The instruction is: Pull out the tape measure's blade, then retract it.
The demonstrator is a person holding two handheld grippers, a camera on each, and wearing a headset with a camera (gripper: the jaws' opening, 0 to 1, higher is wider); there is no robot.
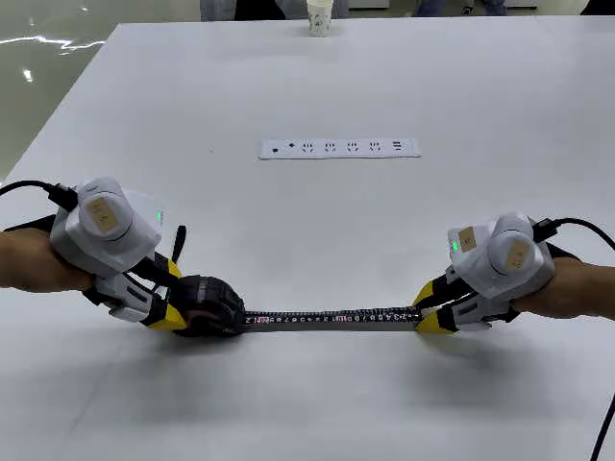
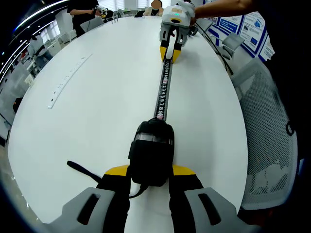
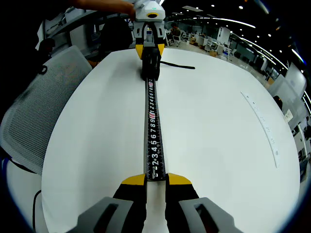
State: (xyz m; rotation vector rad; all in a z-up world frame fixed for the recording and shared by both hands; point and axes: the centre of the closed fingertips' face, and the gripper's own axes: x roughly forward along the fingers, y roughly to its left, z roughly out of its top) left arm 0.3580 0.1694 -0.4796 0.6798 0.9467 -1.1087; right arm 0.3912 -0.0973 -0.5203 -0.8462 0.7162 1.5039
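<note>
The black, rounded tape measure case (image 1: 207, 305) lies on the near left part of the white tabletop (image 1: 384, 221). Its dark steel blade (image 1: 332, 315) is drawn out flat to the right along the near edge, numerals facing up.

The left gripper (image 1: 173, 298) has its yellow-tipped jaws closed to the case's width, one on each flank. This clamps the body so it cannot slide while the blade is under tension. In the left gripper view the case sits squarely between them.

The right gripper (image 1: 426, 309) pinches the blade's free end with its jaws narrowed almost together. The right gripper view shows the lowest numerals running straight in between the yellow tips.

The two grippers face each other well apart, which keeps the blade taut, straight and resting on the table. A thin black wrist strap (image 2: 85, 168) trails loose from the case.

I judge the pull-out to be well along or done. Retracting would call for the right gripper to guide the end back toward the case rather than simply let go.

Farther off, a flat white power strip (image 1: 339, 148) lies mid-table, and a white paper cup (image 1: 319, 16) stands at the far edge.
</note>
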